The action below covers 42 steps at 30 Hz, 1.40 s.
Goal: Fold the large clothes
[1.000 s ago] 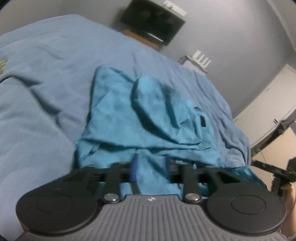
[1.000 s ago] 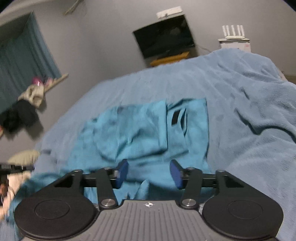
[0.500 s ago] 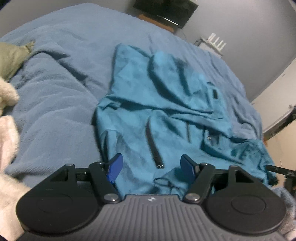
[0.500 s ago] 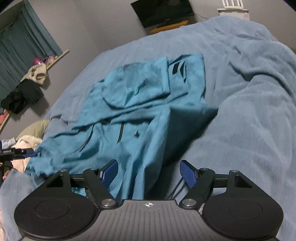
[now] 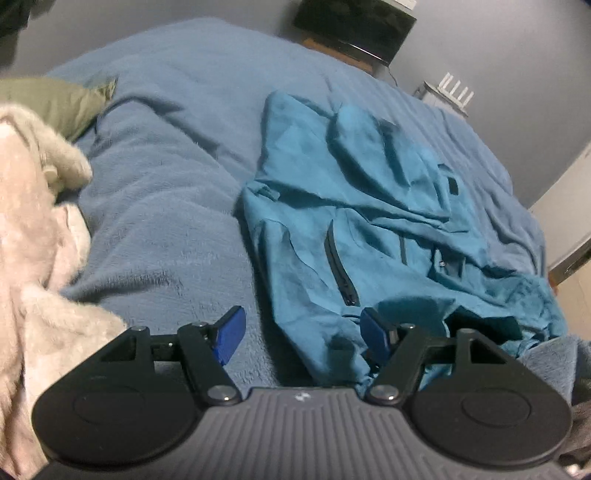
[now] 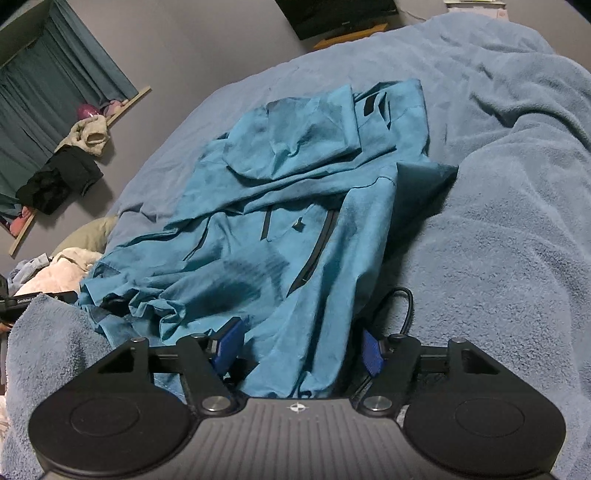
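Note:
A teal jacket (image 5: 369,221) lies crumpled on a blue fleece blanket (image 5: 166,166), its upper part folded over and its zip pockets facing up. My left gripper (image 5: 301,325) is open above the jacket's near left corner. The hem lies under its right finger and no cloth is pinched. In the right wrist view the jacket (image 6: 295,184) runs down to my right gripper (image 6: 301,332). Those jaws are closing with the near hem lying between them, and the pads do not visibly press on it.
A cream fluffy cloth (image 5: 29,240) and an olive pillow (image 5: 55,99) lie at the left of the bed. A black cable (image 6: 406,299) loops beside the jacket's right edge. A dark screen (image 5: 354,26) hangs on the far wall. Clothes (image 6: 74,162) are heaped on a sill.
Both grippers have drawn back toward the near edge of the bed and tipped downward. Both sets of jaws stand wider than a second ago, and the jacket's lower half now lies spread out.

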Available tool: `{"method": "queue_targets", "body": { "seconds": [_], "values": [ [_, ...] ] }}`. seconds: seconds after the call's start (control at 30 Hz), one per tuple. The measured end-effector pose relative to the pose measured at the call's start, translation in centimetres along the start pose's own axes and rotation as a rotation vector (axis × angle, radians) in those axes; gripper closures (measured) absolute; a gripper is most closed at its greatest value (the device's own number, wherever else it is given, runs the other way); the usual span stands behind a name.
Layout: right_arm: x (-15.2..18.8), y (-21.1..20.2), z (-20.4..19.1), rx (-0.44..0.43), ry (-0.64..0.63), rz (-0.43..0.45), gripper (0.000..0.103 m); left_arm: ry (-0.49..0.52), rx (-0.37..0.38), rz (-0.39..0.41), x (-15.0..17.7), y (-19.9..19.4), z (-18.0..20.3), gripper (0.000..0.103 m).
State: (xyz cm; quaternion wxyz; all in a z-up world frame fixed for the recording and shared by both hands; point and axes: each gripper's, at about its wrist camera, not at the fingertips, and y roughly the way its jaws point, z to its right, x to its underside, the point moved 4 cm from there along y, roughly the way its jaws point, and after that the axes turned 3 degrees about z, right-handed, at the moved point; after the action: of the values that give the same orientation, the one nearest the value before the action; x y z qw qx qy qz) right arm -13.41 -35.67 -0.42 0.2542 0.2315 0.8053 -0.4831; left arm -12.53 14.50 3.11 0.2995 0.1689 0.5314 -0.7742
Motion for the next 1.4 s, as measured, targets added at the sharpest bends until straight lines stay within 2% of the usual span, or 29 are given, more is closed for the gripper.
{"method": "queue_targets", "body": {
  "seconds": [0.17, 0.23, 0.3, 0.33, 0.37, 0.43, 0.47, 0.57, 0.7, 0.83, 1.03, 1.23, 1.4],
  "values": [
    [0.1, 0.2, 0.6, -0.006, 0.05, 0.014, 0.045, -0.111, 0.119, -0.061, 1.7, 1.7, -0.4, 0.037],
    [0.5, 0.4, 0.9, -0.026, 0.089, 0.009, 0.048, -0.202, 0.207, -0.094, 2.8, 2.9, -0.8, 0.051],
    [1.1, 0.8, 1.1, -0.046, 0.12, -0.002, 0.051, -0.286, 0.266, -0.126, 4.1, 4.2, -1.4, 0.055],
    [1.4, 1.1, 1.1, -0.053, 0.131, -0.01, 0.054, -0.293, 0.267, -0.124, 4.2, 4.5, -1.5, 0.067],
    [1.5, 1.3, 1.1, -0.057, 0.135, -0.012, 0.059, -0.289, 0.264, -0.127, 4.1, 4.7, -1.4, 0.075],
    [1.3, 1.3, 0.9, -0.06, 0.125, 0.009, 0.085, -0.282, 0.272, -0.105, 3.4, 4.4, -1.2, 0.082],
    [0.9, 1.0, 0.7, -0.059, 0.114, 0.031, 0.086, -0.273, 0.277, -0.086, 2.9, 4.2, -1.1, 0.083],
    [-0.5, 0.2, 0.5, -0.096, 0.129, 0.095, 0.091, -0.272, 0.299, -0.031, 0.9, 3.3, -0.7, 0.087],
    [-3.1, -0.6, 0.3, -0.133, 0.148, 0.172, 0.093, -0.309, 0.378, 0.048, -2.2, 2.3, -0.3, 0.087],
    [-6.9, -0.9, 0.8, -0.198, 0.196, 0.26, 0.093, -0.323, 0.44, 0.119, -5.9, 2.5, 0.7, 0.088],
    [-13.3, 0.3, 2.4, -0.231, 0.268, 0.406, 0.093, -0.431, 0.497, 0.279, -12.6, 4.5, 0.6, 0.088],
    [-19.3, 5.0, 4.0, -0.184, 0.363, 0.514, 0.093, -0.424, 0.439, 0.38, -18.3, 9.0, 1.9, 0.088],
    [-22.8, 10.2, 5.5, -0.112, 0.394, 0.568, 0.093, -0.48, 0.418, 0.397, -21.9, 13.8, 1.7, 0.087]
  ]
}}
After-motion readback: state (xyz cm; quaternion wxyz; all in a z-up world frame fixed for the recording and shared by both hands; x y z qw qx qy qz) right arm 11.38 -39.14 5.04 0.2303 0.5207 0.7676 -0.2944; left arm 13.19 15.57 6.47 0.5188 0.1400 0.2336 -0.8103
